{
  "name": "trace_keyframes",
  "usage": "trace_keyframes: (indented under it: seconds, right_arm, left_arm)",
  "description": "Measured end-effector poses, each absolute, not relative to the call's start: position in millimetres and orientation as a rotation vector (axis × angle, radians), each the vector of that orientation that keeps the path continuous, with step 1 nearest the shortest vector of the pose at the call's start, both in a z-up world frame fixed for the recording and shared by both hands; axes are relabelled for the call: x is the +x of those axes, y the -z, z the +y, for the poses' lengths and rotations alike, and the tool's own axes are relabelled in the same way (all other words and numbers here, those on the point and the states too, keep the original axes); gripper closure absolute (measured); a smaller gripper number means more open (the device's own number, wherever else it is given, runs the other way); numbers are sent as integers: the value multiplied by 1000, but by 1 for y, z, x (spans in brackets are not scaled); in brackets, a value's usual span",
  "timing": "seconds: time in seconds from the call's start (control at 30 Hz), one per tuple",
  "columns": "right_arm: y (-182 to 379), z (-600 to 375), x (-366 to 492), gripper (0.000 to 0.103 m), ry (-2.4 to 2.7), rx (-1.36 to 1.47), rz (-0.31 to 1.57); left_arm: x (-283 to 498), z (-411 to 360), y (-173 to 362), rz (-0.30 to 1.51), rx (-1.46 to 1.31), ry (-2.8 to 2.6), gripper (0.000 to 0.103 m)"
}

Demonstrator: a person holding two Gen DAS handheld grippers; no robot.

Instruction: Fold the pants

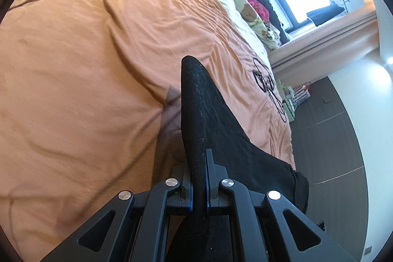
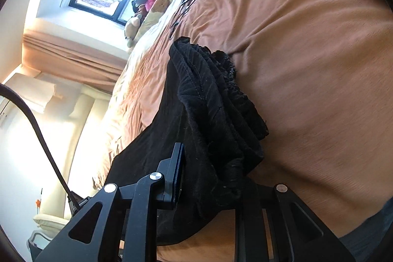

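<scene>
— Left gripper (image 1: 199, 178) is clamped on a narrow fold of the black pants (image 1: 203, 114), which rises toward twelve o'clock over the orange bedspread (image 1: 86, 65).
— And the right?
— Right gripper (image 2: 208, 178) grips a bunched, seamed wad of the pants (image 2: 211, 102); only this view shows it. Both point down at the bed. The bed edge and dark floor (image 1: 331, 127) lie at three o'clock in the left view.
</scene>
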State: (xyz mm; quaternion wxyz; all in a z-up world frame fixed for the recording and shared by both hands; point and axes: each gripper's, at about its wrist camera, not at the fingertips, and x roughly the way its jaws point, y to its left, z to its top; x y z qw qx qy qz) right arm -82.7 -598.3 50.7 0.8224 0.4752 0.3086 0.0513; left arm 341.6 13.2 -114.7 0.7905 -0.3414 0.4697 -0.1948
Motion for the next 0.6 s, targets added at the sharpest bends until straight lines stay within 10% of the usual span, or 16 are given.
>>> trace_keyframes:
  seconds: [0.6]
  right_arm:
    - [-51,-560,-44,85,-172,929,727]
  left_arm:
    - [341,107,126,993,-755,350,97]
